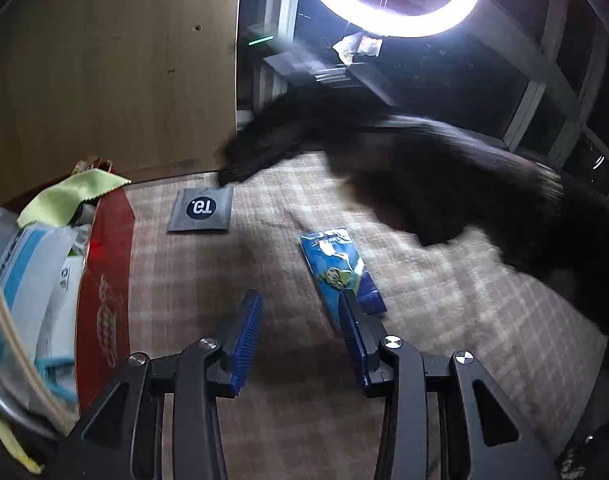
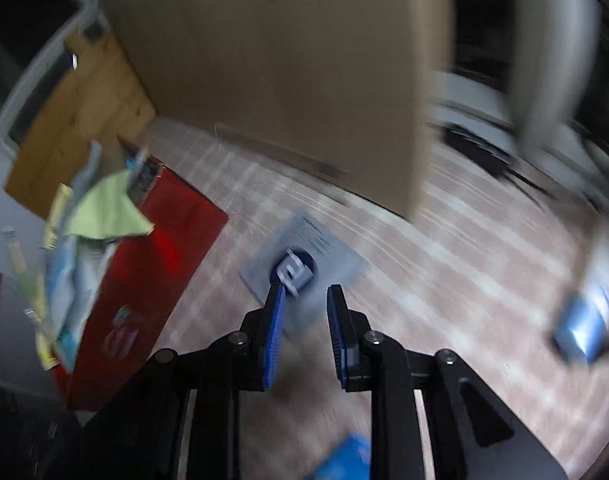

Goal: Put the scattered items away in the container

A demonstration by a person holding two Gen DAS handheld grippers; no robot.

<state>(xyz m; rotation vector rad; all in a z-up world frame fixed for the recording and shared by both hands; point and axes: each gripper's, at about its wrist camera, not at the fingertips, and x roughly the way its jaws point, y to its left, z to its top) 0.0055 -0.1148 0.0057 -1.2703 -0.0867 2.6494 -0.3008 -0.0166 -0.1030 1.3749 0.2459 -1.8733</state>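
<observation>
A lit ring light (image 1: 388,0) hangs before dark windows (image 1: 484,76), beside a wooden panel (image 1: 112,68), above plaid cloth (image 1: 444,280).

plaid blanket (image 1: 444,280), grey sachet (image 1: 201,210), blue packet (image 1: 336,268), red box (image 1: 104,280)

Left gripper (image 1: 300,312), right gripper (image 2: 304,304): black linkages, silver screws, ribbed blue pads.

The right tool (image 2: 303,312) hangs over a grey sachet (image 2: 304,256) on the checked cloth (image 2: 444,300), jaws apart with nothing between them. A red box (image 2: 152,264) to the left overflows with packets and a green cloth (image 2: 104,212). The picture is blurred.
</observation>
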